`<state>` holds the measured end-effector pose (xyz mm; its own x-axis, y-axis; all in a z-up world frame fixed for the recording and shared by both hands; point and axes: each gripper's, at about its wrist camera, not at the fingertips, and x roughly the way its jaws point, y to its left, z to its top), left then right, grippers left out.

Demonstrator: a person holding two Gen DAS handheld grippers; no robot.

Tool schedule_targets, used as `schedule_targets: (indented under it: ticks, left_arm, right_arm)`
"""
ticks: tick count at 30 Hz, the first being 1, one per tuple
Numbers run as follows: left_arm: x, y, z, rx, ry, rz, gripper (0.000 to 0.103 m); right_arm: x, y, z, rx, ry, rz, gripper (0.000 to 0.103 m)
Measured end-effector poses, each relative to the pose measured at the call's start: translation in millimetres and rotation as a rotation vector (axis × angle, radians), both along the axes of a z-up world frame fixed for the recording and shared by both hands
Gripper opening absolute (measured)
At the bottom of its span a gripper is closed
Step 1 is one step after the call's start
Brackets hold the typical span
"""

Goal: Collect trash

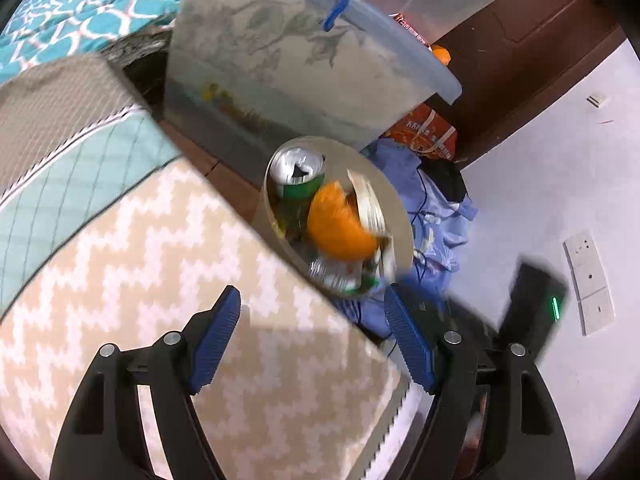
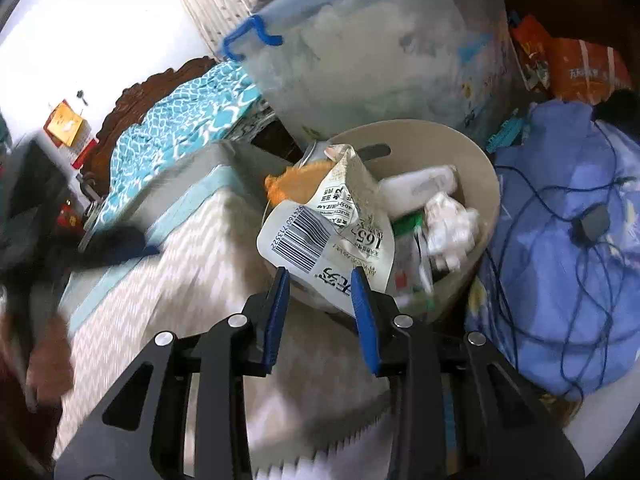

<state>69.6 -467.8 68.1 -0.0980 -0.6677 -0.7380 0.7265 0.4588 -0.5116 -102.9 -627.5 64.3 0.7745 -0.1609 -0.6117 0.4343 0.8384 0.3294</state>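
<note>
A beige round trash bin [image 1: 394, 200] [image 2: 486, 168] stands on the floor beside the bed. It holds a green can [image 1: 298, 172], an orange peel [image 1: 340, 224] [image 2: 282, 182], a white milk carton [image 2: 332, 224], crumpled paper [image 2: 452, 228] and other trash. My left gripper [image 1: 312, 344] is open and empty, above the bed edge near the bin. My right gripper [image 2: 320, 284] is part open, its fingertips on either side of the carton's lower end at the bin rim; whether they touch the carton I cannot tell.
A bed with a beige zigzag cover [image 1: 160, 280] [image 2: 192, 280] lies left of the bin. A clear plastic storage box with blue latches [image 1: 304, 64] [image 2: 380, 60] stands behind it. Blue clothes with cables [image 1: 432, 208] [image 2: 560, 260] lie to the right. A wall socket [image 1: 588, 280] is on the white wall.
</note>
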Motion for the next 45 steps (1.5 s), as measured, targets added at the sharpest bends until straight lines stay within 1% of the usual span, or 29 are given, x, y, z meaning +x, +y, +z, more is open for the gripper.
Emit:
schedule_targets:
  ticks: [1, 4, 6, 8, 9, 10, 11, 15, 17, 18, 19, 21, 24, 28, 29, 30, 33, 36, 40, 45]
  left_arm:
    - [-1, 5, 2, 0.001, -0.002, 0.0, 0.07]
    - [-10, 25, 9, -0.004, -0.024, -0.002, 0.071]
    - [-15, 41, 15, -0.011, -0.05, -0.006, 0.071]
    - [-20, 54, 19, -0.012, -0.077, -0.004, 0.074]
    - [-22, 61, 19, -0.009, -0.095, 0.0, 0.074]
    - [-25, 68, 19, -0.002, -0.112, 0.004, 0.075]
    - [-27, 72, 19, 0.005, -0.123, 0.008, 0.075]
    - [-35, 89, 16, 0.041, -0.178, 0.026, 0.076]
    - [-42, 98, 17, 0.059, -0.234, 0.036, 0.076]
    - [-46, 102, 17, 0.069, -0.265, 0.045, 0.078]
    - [-49, 107, 18, 0.076, -0.287, 0.051, 0.081]
    - [-58, 117, 19, 0.088, -0.342, 0.06, 0.085]
    - [-70, 134, 20, 0.104, -0.404, 0.073, 0.088]
    - [-80, 164, 19, 0.105, -0.431, 0.096, 0.089]
    - [-82, 171, 20, 0.103, -0.436, 0.105, 0.091]
    - [-83, 181, 20, 0.098, -0.439, 0.118, 0.094]
    - [-85, 207, 21, 0.082, -0.443, 0.155, 0.094]
    - [-87, 233, 21, 0.089, -0.468, 0.2, 0.094]
    - [-88, 262, 22, 0.09, -0.485, 0.238, 0.094]
    - [-90, 291, 21, 0.119, -0.525, 0.271, 0.094]
  right_arm:
    - [7, -5, 1, -0.009, 0.003, -0.01, 0.034]
    - [26, -15, 4, 0.039, -0.017, 0.012, 0.035]
    - [27, -13, 6, 0.066, -0.027, 0.019, 0.037]
    - [20, -6, 7, 0.074, -0.041, 0.01, 0.039]
    - [16, -4, 7, 0.071, -0.045, 0.004, 0.047]
    - [12, -1, 8, 0.066, -0.052, -0.008, 0.059]
    - [3, 5, 12, 0.051, -0.07, -0.027, 0.061]
    - [-29, 29, 26, 0.034, -0.128, -0.067, 0.062]
    - [-44, 41, 27, 0.053, -0.15, -0.088, 0.062]
    - [-52, 52, 25, 0.062, -0.155, -0.109, 0.064]
    - [-57, 60, 23, 0.068, -0.158, -0.124, 0.068]
    - [-69, 82, 16, 0.089, -0.163, -0.149, 0.073]
    - [-78, 114, 8, 0.114, -0.156, -0.158, 0.074]
    - [-84, 151, 6, 0.144, -0.151, -0.145, 0.075]
    - [-85, 160, 6, 0.147, -0.149, -0.137, 0.076]
    - [-85, 167, 6, 0.147, -0.145, -0.128, 0.077]
    - [-83, 193, 12, 0.12, -0.131, -0.104, 0.078]
    - [-81, 220, 17, 0.094, -0.121, -0.086, 0.081]
    - [-84, 250, 23, 0.054, -0.121, -0.1, 0.09]
    - [-84, 286, 22, 0.035, -0.106, -0.097, 0.095]
